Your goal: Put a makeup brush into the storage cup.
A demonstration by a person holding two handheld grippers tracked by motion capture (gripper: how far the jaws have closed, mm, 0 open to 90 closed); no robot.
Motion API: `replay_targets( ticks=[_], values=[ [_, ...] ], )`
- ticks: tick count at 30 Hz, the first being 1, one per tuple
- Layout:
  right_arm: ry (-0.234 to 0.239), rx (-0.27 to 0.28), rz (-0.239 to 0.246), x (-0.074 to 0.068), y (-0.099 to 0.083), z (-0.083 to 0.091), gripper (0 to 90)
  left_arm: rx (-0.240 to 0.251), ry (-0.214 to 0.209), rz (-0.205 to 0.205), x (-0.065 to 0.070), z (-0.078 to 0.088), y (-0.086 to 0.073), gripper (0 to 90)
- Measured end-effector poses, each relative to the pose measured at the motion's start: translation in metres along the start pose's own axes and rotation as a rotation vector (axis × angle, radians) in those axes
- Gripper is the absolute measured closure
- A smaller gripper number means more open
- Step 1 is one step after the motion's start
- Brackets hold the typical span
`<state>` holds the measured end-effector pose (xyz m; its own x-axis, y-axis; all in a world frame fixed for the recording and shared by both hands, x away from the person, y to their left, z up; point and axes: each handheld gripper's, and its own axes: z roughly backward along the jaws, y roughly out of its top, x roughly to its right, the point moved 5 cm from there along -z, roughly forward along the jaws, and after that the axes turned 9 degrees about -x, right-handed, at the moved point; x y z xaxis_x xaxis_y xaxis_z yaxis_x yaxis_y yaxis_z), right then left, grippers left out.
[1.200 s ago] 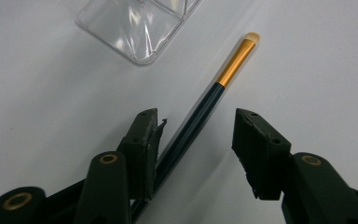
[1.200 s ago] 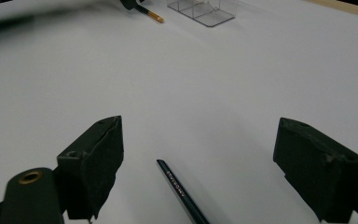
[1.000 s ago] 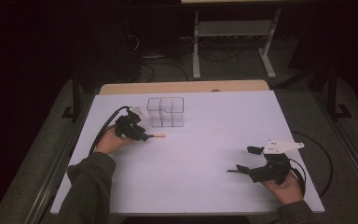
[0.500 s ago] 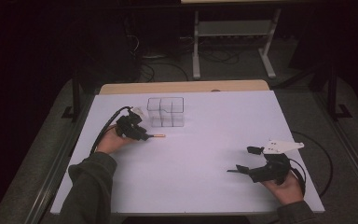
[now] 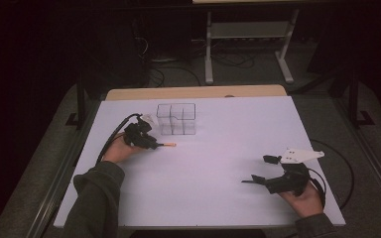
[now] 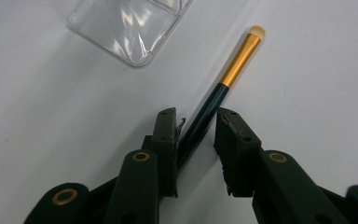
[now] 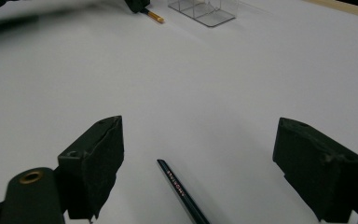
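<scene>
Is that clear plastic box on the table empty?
Empty: the clear box shows bare compartments; the makeup brush lies outside it.

High view overlooks the whole white table (image 5: 218,148) from above; both gripper views sit close, sharing the clear organizer (image 6: 126,25).

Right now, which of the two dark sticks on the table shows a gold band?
The brush between the left gripper jaws: gold collar, pale tip. The pencil is plain dark.

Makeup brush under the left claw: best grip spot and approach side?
Grip the dark handle, not the gold ferrule or the bristle tip. The brush lies flat, so probably come from above, jaws straddling the shaft. The left claw, which has just been closing, is already so aligned.
</scene>
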<state>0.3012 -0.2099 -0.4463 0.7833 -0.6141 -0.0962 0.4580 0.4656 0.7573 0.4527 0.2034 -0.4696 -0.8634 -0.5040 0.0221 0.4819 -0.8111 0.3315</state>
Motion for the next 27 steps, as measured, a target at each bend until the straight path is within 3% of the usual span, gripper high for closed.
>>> replay_targets(
  ticks=[10, 17, 27],
  values=[
    [-0.001, -0.002, 0.001, -0.0003, 0.0, -0.0002, 15.6, -0.012, 0.006, -0.031, 0.0036, -0.0002, 0.0007, 76.5],
    [-0.001, -0.004, 0.002, -0.0006, 0.0001, -0.0006, 15.6, -0.013, 0.003, -0.036, 0.0058, -0.0008, 0.0013, 82.3],
    [0.0, -0.008, 0.0, -0.0004, -0.0002, -0.001, 15.6, -0.021, 0.003, -0.024, 0.0051, -0.0004, 0.0021, 83.4]
  ],
)
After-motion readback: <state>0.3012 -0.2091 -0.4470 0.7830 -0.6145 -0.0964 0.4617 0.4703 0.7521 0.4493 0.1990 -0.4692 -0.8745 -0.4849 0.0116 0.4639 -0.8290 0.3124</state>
